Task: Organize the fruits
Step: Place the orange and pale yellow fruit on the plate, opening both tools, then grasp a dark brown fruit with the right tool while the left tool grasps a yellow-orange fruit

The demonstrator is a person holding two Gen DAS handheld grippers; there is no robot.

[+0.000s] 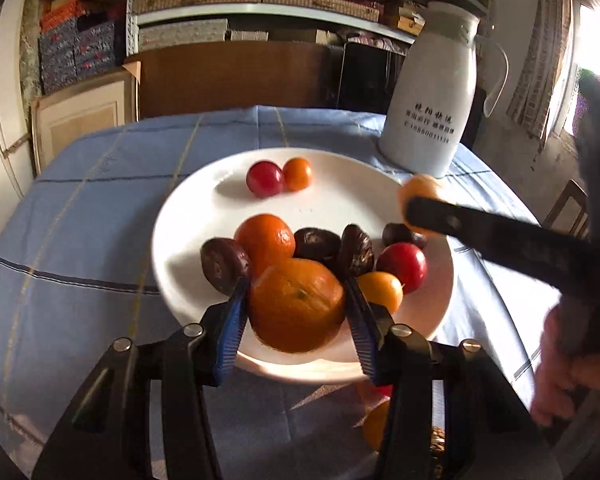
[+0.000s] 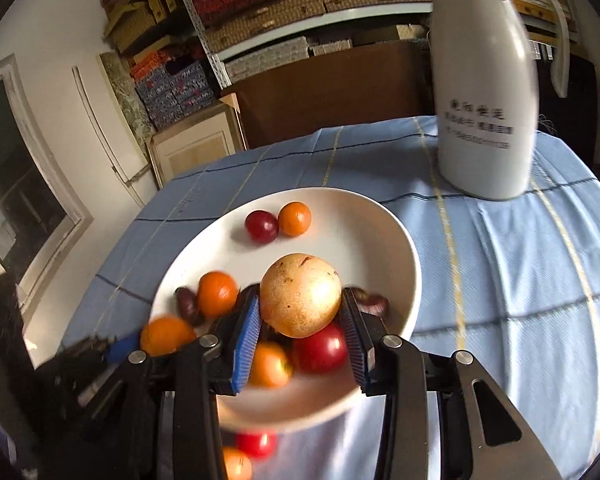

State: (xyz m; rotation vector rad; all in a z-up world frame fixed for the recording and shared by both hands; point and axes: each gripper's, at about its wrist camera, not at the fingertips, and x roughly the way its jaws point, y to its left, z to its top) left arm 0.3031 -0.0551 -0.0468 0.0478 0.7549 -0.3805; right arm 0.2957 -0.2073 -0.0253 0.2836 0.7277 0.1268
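Glossy white plate (image 1: 188,216), matt blue woven tablecloth (image 1: 100,200), smooth plastic jug (image 1: 432,108)

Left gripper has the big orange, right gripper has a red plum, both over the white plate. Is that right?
Not quite. The right gripper is shut on a tan, speckled round fruit, not a red plum, as the right wrist view shows. The rest stands: the left gripper holds the big orange, both over the white plate.

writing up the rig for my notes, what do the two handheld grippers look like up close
Both match. The left gripper and the right gripper each have a black, angular two-finger frame with round silver bolt heads at the joints. Ribbed blue pads line the inner faces of the fingers. No cables or markings show. A bare hand holds the right one; no sleeve is visible.
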